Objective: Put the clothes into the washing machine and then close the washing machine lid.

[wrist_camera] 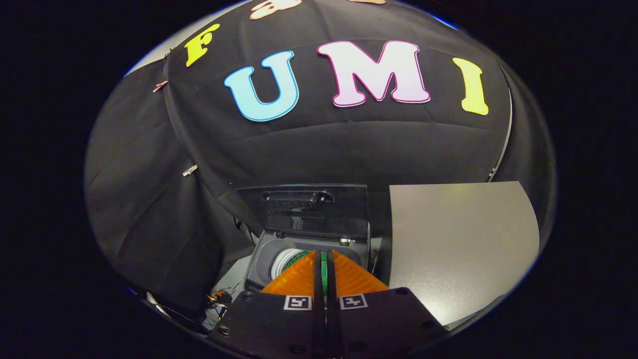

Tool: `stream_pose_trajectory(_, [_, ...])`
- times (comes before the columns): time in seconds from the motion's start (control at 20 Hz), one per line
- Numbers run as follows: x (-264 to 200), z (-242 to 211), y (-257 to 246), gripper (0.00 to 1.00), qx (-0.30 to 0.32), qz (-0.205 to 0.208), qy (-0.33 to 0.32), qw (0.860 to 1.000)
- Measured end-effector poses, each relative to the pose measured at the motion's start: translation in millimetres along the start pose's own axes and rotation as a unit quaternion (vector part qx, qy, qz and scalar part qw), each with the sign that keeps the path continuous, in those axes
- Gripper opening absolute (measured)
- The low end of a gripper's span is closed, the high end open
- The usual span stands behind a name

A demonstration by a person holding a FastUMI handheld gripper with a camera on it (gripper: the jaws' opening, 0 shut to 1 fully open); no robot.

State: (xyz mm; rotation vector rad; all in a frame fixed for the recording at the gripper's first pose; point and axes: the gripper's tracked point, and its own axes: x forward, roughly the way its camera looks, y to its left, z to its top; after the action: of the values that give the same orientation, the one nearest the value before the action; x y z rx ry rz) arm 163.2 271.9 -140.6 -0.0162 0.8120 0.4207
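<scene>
A small grey top-loading washing machine [264, 259] stands just beyond my fingers, beside a grey table. Its dark lid [309, 209] is raised upright at the back, leaving the white drum [283, 262] open. My gripper [324, 264] hovers over the tub's opening. Its orange fingers [299, 279] are pressed nearly together, and a thin strip of green cloth [324, 271] fills the gap between them. More of the green cloth [300, 256] shows at the drum's mouth, just left of the fingertips. The fingers hide the rest of the garment.
The grey table top [463, 239] lies to the right of the machine, level with its open lid. Black cloth walls close in behind and to the left. Some cables and small orange parts [217, 297] lie on the floor left of the machine.
</scene>
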Motion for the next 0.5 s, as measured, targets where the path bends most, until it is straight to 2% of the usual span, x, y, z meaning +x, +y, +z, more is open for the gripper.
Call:
stream_pose_trajectory(0.2, [-9.6,-0.6,1.1,0.08,-0.006,0.006,0.000,1.000])
stream_pose_trajectory(0.3, [-9.8,0.7,-0.4,0.17,-0.005,0.004,0.003,1.000])
stream_pose_trajectory(0.35, [-11.3,-0.4,-0.5,0.17,-0.005,0.003,0.008,1.000])
stream_pose_trajectory(0.45, [-8.4,-1.9,-5.3,0.49,-0.007,-0.007,0.012,1.000])
stream_pose_trajectory(0.5, [-9.9,-2.9,-6.3,0.48,-0.005,-0.006,0.012,1.000])
